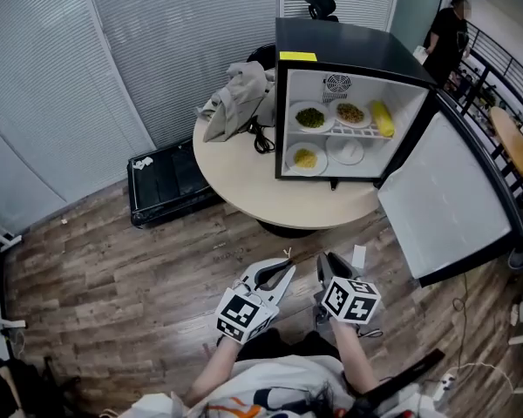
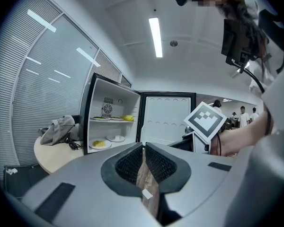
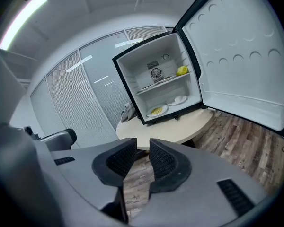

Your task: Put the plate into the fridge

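The small black fridge (image 1: 349,43) stands on the round beige table (image 1: 244,177) with its door (image 1: 444,200) swung wide to the right. On its upper shelf lie a plate of green food (image 1: 311,117), a second plate of food (image 1: 350,112) and a yellow item (image 1: 382,118). The lower shelf holds a plate of yellow food (image 1: 305,158) and a white dish (image 1: 346,151). Both grippers hover low in front of the person, well short of the table. The left gripper (image 1: 286,259) (image 2: 144,148) is shut and empty. The right gripper (image 1: 324,259) (image 3: 143,148) is open with nothing between its jaws.
A grey cloth bundle (image 1: 235,98) and a black cable (image 1: 261,138) lie on the table left of the fridge. A black case (image 1: 166,181) sits on the wooden floor by the table. A person (image 1: 444,33) stands by a railing at the back right.
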`<state>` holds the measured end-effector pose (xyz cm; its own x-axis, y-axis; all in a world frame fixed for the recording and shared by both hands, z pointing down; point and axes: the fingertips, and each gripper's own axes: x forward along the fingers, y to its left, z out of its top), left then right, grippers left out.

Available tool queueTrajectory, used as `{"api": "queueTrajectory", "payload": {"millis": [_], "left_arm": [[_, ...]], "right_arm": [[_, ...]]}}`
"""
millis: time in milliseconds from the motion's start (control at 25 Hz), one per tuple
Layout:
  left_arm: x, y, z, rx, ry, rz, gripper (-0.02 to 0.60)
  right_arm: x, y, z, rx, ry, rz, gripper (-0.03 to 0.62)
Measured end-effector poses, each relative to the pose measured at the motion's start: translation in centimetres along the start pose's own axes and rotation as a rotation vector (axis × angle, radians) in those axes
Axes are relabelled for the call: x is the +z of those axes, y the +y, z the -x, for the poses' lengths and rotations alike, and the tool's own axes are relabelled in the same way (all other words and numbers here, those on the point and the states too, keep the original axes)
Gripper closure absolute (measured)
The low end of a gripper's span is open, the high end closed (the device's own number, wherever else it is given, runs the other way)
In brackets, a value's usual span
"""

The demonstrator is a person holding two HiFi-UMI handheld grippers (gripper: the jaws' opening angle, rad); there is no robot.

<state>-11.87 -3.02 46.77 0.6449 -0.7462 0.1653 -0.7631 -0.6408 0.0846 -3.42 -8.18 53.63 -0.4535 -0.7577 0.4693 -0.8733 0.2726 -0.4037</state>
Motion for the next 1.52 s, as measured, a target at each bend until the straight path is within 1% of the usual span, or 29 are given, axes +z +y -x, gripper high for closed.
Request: {"api": "queueTrajectory", "payload": {"millis": [320, 480, 680, 960, 1240, 1520], "left_arm": [[-0.1, -1.3, -0.3, 0.009, 0.001, 0.031, 0.555], [0.0, -3.1, -1.1, 0.011, 0.004, 0.030, 0.555], [0.1, -5.6, -1.7, 0.033, 0.005, 0.030, 0.555], [0.0, -9.6, -2.6, 0.075, 0.002, 0.037, 0.555], [-0.6, -14.0, -2.7, 0.097, 0.010, 0.026, 0.555], [-0.5, -16.9, -2.3, 0.125, 0.006, 0.007, 0.555]], "right_arm": [[-1.4, -0.6, 1.4, 0.020, 0.032, -0.008, 0.522], [-1.2, -2.2, 2.8, 0.019, 0.028, -0.010, 0.540], [-0.7, -3.6, 5.3, 0.042, 0.013, 0.001, 0.553], [0.5, -5.3, 9.3, 0.098, -0.023, 0.040, 0.566], [-0.7, -6.0, 12.5, 0.165, 0.000, 0.085, 0.568], [-1.3, -6.4, 14.6, 0.217, 0.010, 0.109, 0.569]]}}
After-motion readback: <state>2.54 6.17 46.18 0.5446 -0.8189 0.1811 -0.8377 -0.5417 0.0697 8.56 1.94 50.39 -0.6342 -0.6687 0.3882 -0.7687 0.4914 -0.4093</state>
